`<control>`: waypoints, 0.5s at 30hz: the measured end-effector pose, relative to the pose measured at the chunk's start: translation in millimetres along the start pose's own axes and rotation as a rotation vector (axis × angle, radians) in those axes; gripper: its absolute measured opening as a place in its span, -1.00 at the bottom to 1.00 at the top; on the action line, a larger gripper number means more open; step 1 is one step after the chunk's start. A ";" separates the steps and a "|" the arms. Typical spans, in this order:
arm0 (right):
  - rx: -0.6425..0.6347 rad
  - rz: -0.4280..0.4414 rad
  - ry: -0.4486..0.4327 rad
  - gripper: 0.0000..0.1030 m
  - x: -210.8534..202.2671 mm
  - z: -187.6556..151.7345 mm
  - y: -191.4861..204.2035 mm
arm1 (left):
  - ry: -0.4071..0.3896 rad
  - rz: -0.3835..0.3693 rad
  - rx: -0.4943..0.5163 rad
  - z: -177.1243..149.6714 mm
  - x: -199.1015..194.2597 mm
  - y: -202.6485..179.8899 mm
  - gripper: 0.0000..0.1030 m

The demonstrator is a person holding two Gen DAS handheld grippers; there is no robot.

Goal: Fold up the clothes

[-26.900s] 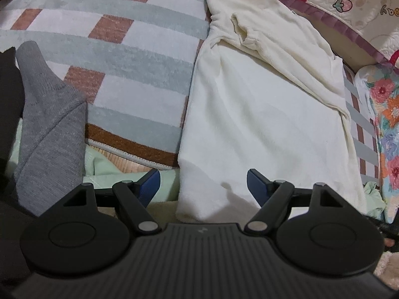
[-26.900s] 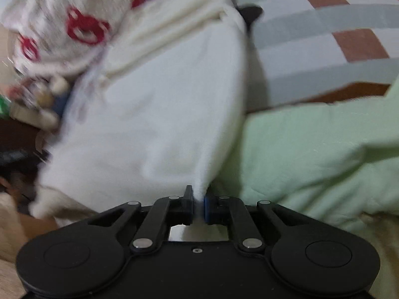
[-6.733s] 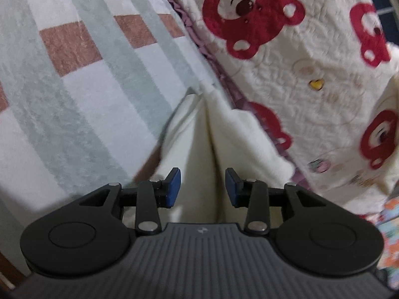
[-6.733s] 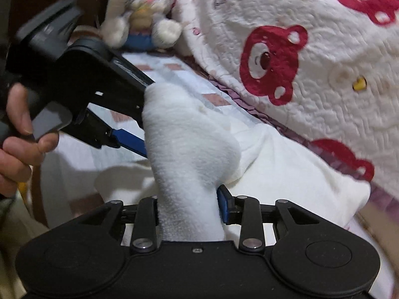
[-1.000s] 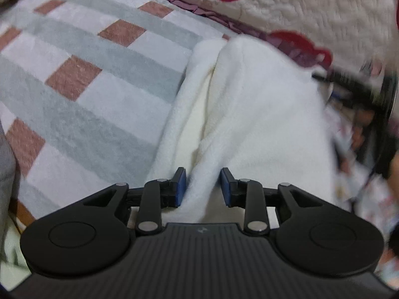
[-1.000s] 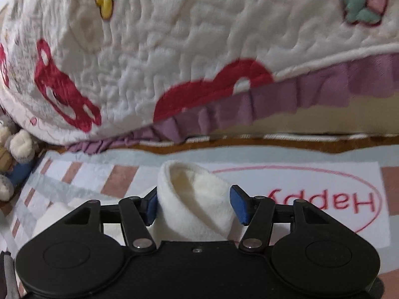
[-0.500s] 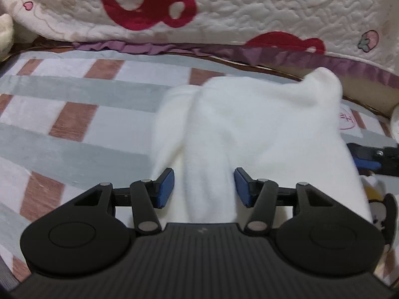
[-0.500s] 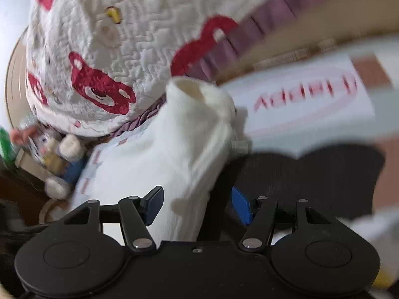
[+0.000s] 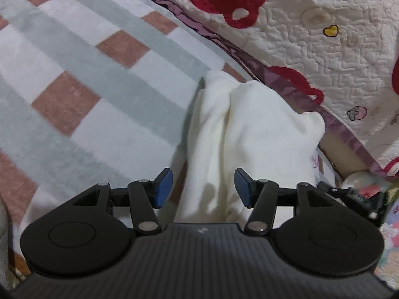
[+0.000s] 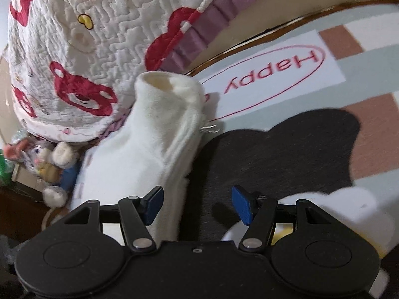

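While both claws stand agape, the cream fleece garment (image 9: 251, 134) runs lengthwise straight out from the left gripper (image 9: 203, 190), lying just left of the right gripper (image 10: 198, 203).

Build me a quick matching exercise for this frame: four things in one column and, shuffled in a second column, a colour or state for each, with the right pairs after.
Things:
1. left gripper
2. cream garment
3. quilt
4. rug

Colour or state:
A. white with red bear prints
B. grey and white bands with brown squares
C. open, pads clear of the cloth
D. folded, lying on the rug beside the quilt's edge

Pairs: 1-C, 2-D, 3-A, 4-B
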State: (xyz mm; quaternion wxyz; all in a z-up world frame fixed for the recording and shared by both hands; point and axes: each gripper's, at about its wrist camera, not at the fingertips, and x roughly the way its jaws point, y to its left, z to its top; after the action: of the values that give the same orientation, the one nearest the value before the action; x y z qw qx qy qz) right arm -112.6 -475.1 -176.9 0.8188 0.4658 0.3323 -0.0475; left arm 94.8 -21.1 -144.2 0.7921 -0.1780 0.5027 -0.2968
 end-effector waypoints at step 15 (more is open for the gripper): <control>0.122 0.132 0.118 0.38 19.9 -21.6 8.2 | 0.096 -0.047 0.158 -10.4 14.9 -23.6 0.43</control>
State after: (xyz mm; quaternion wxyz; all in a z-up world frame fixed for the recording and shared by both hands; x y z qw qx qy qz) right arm -104.9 -448.7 -190.0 0.7693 0.5375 0.3452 0.0138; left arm 83.3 -48.5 -145.2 0.7715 -0.1124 0.5110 -0.3621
